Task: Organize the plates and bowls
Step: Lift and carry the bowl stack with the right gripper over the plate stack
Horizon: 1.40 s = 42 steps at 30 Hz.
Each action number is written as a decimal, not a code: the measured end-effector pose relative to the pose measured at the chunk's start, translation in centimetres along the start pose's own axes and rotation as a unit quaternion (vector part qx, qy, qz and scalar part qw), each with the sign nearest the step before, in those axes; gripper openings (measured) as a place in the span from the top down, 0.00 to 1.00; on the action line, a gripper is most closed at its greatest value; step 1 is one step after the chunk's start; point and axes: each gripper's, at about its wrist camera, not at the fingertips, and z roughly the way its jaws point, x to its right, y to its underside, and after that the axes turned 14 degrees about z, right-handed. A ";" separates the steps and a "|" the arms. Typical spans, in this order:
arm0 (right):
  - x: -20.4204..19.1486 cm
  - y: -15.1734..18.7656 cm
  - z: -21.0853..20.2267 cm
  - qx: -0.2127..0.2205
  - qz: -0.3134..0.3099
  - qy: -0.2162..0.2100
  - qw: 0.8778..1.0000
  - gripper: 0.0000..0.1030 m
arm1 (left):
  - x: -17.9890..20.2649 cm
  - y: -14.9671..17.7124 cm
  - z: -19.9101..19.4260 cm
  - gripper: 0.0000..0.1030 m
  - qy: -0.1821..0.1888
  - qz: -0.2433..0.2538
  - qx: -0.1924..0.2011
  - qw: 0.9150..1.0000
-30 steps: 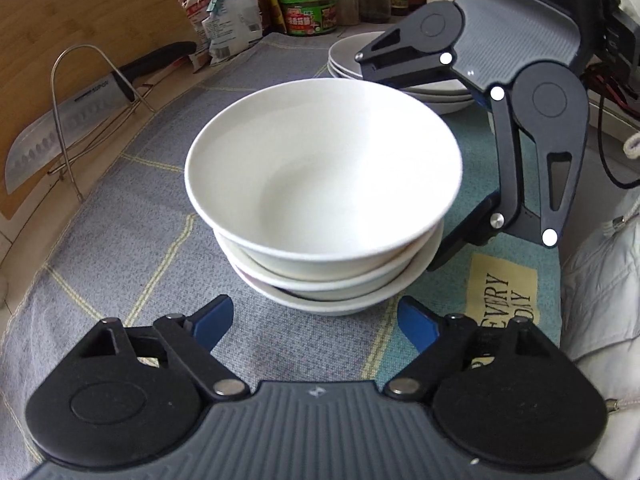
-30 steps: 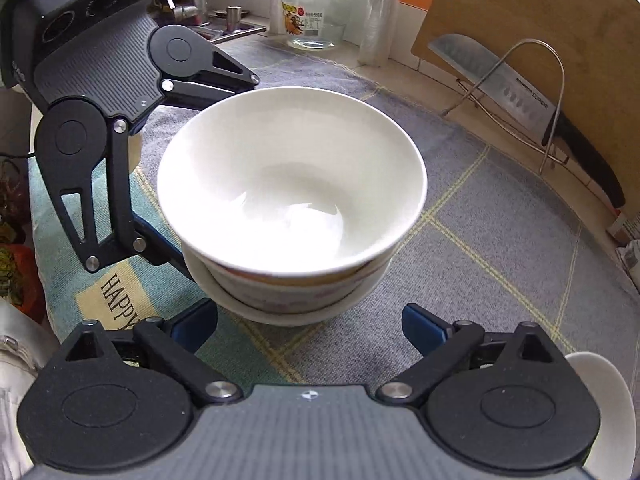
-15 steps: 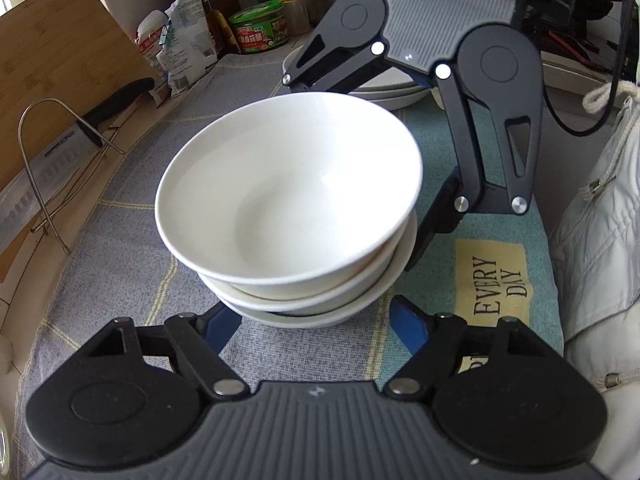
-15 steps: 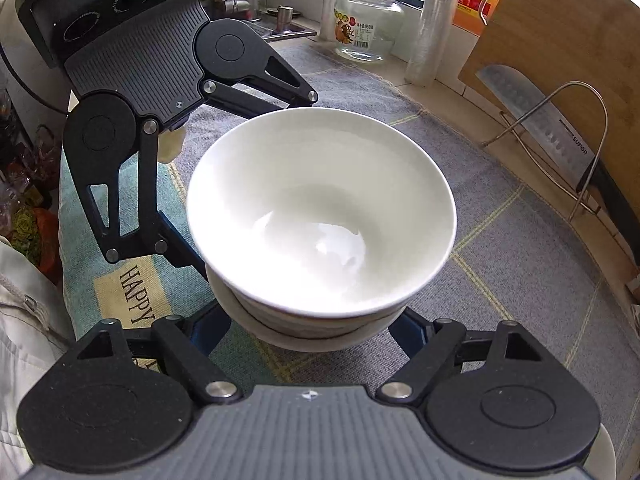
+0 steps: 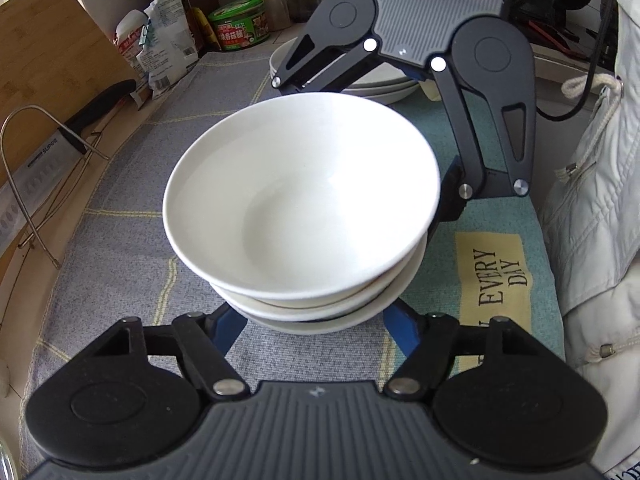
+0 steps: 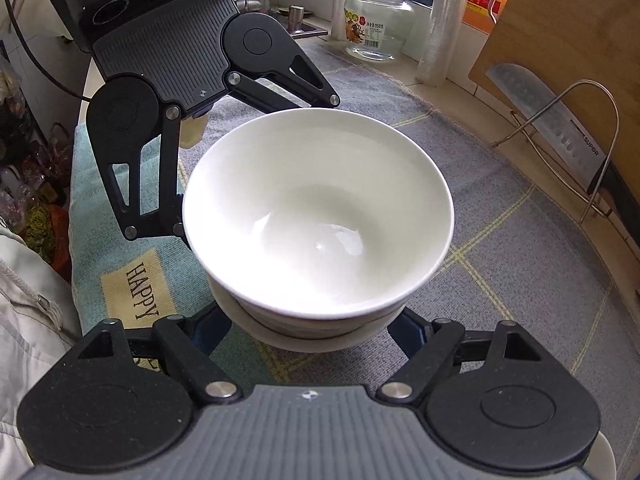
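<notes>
The stack of white bowls (image 5: 300, 216) sits dead ahead between the two facing grippers, the left gripper (image 5: 312, 326) and right gripper (image 6: 310, 330) each spread wide around its base from opposite sides, equally near, clamping nothing.

Knife rack (image 5: 48, 184) beside bowl stack (image 5: 304, 208)

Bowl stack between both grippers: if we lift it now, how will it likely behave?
The bowl stack looks like glazed white ceramic, so probably rigid, fairly heavy and breakable. The glossy sides may slip against the blue fingertips. The top bowl sits loosely nested and slightly off-centre, so tilting could shift it; lifting level with the left gripper and right gripper seems safest.
</notes>
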 end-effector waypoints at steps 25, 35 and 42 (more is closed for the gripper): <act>0.0 -0.4 0.0 -0.007 0.014 -0.001 1.000 0.16 | -0.1 -1.0 -0.3 0.28 0.019 -0.018 -0.023 0.999; -0.3 0.0 -2.1 0.000 0.006 -0.005 1.000 0.16 | 0.8 -3.2 -1.6 0.28 0.010 -0.020 -0.030 0.999; 0.3 0.6 -4.1 0.012 0.001 0.003 1.000 0.16 | 1.5 -5.5 -2.0 0.28 -0.002 -0.009 -0.030 1.000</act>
